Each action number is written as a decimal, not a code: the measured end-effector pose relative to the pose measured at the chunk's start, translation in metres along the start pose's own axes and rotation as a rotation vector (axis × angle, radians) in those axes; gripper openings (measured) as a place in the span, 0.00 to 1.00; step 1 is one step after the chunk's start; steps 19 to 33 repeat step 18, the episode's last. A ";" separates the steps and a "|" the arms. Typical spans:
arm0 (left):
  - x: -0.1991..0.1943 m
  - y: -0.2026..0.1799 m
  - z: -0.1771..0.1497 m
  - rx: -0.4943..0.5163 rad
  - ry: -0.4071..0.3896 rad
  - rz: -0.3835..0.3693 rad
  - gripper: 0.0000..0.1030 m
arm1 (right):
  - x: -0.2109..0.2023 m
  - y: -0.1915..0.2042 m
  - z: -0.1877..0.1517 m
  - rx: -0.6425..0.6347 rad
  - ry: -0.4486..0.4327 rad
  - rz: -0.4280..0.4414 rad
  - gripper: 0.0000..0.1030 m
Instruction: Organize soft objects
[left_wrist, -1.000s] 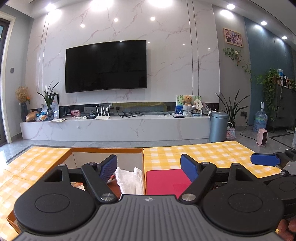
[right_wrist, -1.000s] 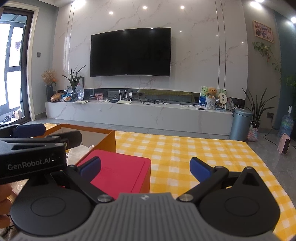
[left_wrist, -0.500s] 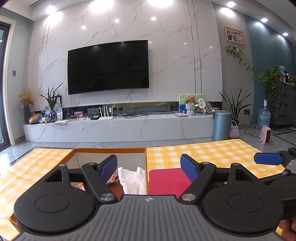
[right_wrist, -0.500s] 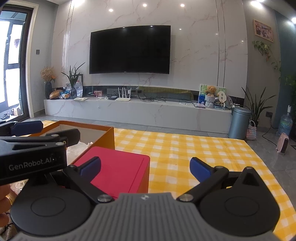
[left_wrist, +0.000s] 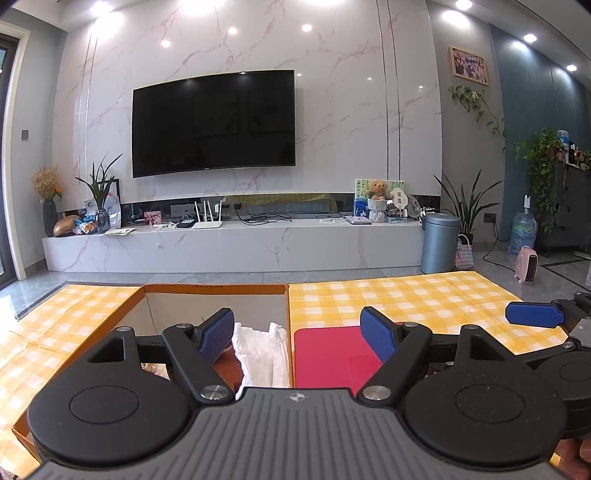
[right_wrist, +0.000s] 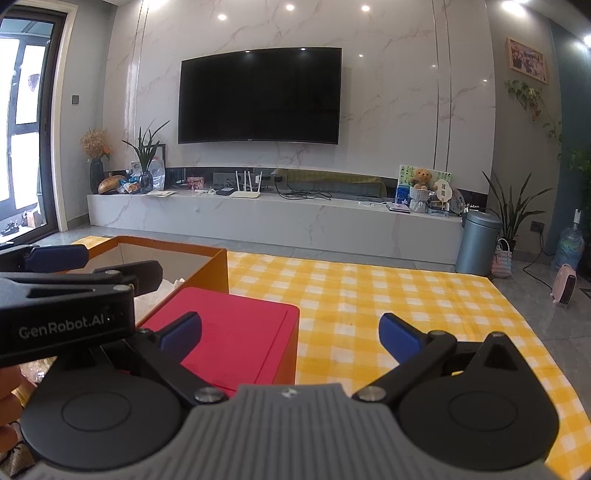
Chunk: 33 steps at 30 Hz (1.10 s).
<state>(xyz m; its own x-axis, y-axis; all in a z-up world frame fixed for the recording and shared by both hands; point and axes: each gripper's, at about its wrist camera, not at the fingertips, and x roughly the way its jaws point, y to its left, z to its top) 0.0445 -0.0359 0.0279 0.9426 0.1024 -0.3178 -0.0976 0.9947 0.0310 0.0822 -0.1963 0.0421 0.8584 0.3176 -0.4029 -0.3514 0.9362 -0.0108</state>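
Left wrist view. The left gripper (left_wrist: 297, 334), black-armed with ribbed blue pads, stood with its fingers (left_wrist: 217, 334) spread wide and nothing between them. Below and beyond the gap lay the open orange cardboard box (left_wrist: 216, 288), its pale inner walls showing. Inside it, a crumpled white soft bundle (left_wrist: 263, 352) sat against the box's right wall, just right of the left pad and well left of the right pad, touched by neither. To the right of the box, and against it, lay a flat red rectangular lid (left_wrist: 332, 354), partly behind the right pad. Both rested on a yellow-and-white checked cloth (left_wrist: 406, 299) that reached to the far edge of the table. At the right margin the blue pad of the right gripper (left_wrist: 535, 315) projected into view. Far behind hung a black wall-mounted television (left_wrist: 214, 122).

Right wrist view. The right gripper (right_wrist: 290, 334) likewise showed its fingers (right_wrist: 400, 336) set wide apart and empty. The left pad overlapped the red lid (right_wrist: 240, 332); the right pad stood over the bare checked cloth (right_wrist: 369, 291). The orange box (right_wrist: 207, 267) lay to the left of the lid, and a small part of the white bundle (right_wrist: 176, 283) showed over its near wall, far left of both pads. The left gripper (right_wrist: 62, 256) crossed the left margin above the box, a hand (right_wrist: 9, 406) just visible beneath it. The television (right_wrist: 258, 96) hung on the far marble wall.
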 end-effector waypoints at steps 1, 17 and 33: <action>0.000 0.000 0.000 0.001 0.002 0.000 0.89 | 0.001 0.000 0.000 0.000 0.003 0.001 0.97; 0.004 0.001 0.002 0.007 0.023 0.000 0.89 | 0.002 0.003 -0.002 -0.013 0.018 -0.003 0.97; 0.004 0.001 0.002 0.008 0.023 0.000 0.89 | 0.002 0.003 -0.002 -0.014 0.019 -0.002 0.97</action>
